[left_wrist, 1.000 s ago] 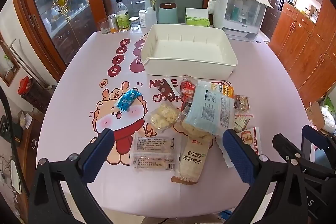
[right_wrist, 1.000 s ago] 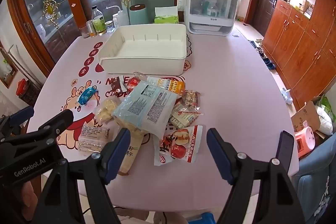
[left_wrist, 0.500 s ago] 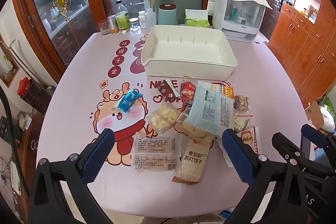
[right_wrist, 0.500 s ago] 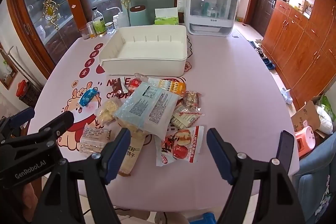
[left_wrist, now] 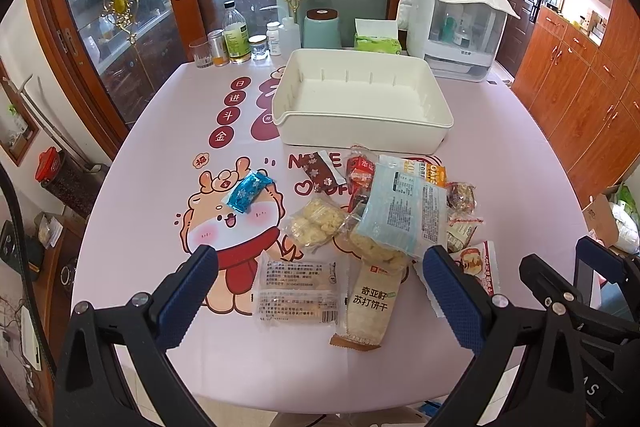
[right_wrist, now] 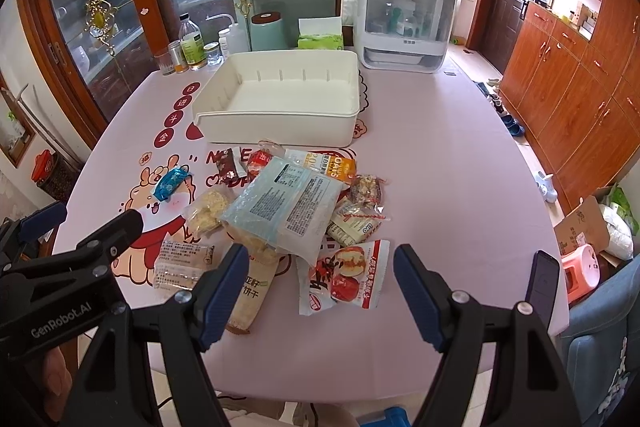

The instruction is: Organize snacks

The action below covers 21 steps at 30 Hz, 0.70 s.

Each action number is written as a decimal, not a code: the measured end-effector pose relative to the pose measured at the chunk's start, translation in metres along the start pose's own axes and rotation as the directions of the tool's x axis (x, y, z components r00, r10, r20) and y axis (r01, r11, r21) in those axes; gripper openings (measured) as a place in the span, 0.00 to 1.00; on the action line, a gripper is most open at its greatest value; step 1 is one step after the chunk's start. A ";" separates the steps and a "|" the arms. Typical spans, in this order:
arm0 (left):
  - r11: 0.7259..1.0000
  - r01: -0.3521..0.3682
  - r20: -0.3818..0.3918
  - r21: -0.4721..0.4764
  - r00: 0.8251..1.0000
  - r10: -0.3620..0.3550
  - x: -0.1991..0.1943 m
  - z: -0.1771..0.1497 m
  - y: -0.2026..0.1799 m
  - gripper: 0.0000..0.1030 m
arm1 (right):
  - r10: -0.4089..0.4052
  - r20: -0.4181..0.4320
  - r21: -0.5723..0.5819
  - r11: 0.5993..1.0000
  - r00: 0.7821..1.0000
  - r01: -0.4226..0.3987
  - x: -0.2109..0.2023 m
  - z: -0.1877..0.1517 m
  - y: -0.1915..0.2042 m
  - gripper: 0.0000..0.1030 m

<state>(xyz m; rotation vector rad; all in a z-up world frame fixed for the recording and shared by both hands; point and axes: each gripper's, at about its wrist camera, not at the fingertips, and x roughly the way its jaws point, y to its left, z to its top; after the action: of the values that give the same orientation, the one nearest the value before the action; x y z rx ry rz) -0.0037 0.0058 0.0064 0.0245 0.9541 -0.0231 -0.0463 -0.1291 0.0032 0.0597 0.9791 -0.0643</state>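
Observation:
Several snack packets lie in a heap on the pink table: a large pale blue bag (left_wrist: 404,211) (right_wrist: 284,207), a clear cracker pack (left_wrist: 298,293) (right_wrist: 182,263), a soda-cracker pack (left_wrist: 368,305), a red-and-white packet (right_wrist: 346,275) and a small blue candy (left_wrist: 248,191) (right_wrist: 171,182). An empty white bin (left_wrist: 362,107) (right_wrist: 280,99) stands behind them. My left gripper (left_wrist: 320,295) is open and empty above the near packets. My right gripper (right_wrist: 318,295) is open and empty above the red-and-white packet. Each gripper shows in the other's view.
Bottles and jars (left_wrist: 236,39), a teal canister (left_wrist: 322,29), a green tissue box (left_wrist: 378,41) and a white appliance (left_wrist: 456,27) line the table's far edge. A cardboard box (right_wrist: 588,227) and pink stool (right_wrist: 582,267) sit on the floor at right.
Both views have shifted slightly, as both grippers drift a little nearer to the snacks. Both stay open. No snack has moved.

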 end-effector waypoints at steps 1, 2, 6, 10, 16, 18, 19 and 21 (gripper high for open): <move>1.000 0.000 0.001 0.000 1.000 0.000 0.000 0.000 0.000 0.98 | 0.001 0.000 -0.001 1.000 1.000 -0.001 0.000 0.000 -0.001 0.73; 1.000 -0.001 0.001 0.000 1.000 0.001 0.000 0.000 0.000 0.98 | 0.002 0.001 -0.001 1.000 1.000 -0.002 -0.001 0.001 -0.001 0.73; 1.000 -0.001 0.001 -0.001 1.000 0.001 0.000 0.000 0.000 0.98 | 0.003 0.002 -0.003 1.000 1.000 -0.003 0.000 0.000 -0.001 0.73; 1.000 -0.001 0.002 -0.001 1.000 0.001 -0.001 0.001 0.001 0.98 | 0.003 0.006 -0.007 1.000 1.000 -0.003 0.000 0.000 -0.001 0.73; 1.000 -0.001 0.004 -0.002 1.000 0.001 -0.003 0.004 0.004 0.98 | 0.003 0.012 -0.016 1.000 1.000 -0.003 -0.002 0.003 0.000 0.73; 1.000 -0.002 0.005 -0.002 1.000 0.002 -0.006 0.007 0.005 0.98 | 0.002 0.017 -0.020 1.000 1.000 -0.002 -0.003 0.004 0.001 0.73; 1.000 -0.003 0.006 -0.002 1.000 0.003 -0.006 0.008 0.006 0.98 | 0.002 0.018 -0.021 1.000 1.000 -0.002 -0.002 0.004 0.001 0.73; 1.000 -0.004 0.006 -0.002 1.000 0.004 -0.007 0.009 0.007 0.98 | 0.002 0.020 -0.023 1.000 1.000 -0.002 -0.002 0.004 0.002 0.73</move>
<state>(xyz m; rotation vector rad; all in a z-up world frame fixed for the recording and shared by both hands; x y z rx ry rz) -0.0001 0.0122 0.0173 0.0251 0.9477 -0.0183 -0.0439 -0.1276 0.0071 0.0387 0.9594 -0.0515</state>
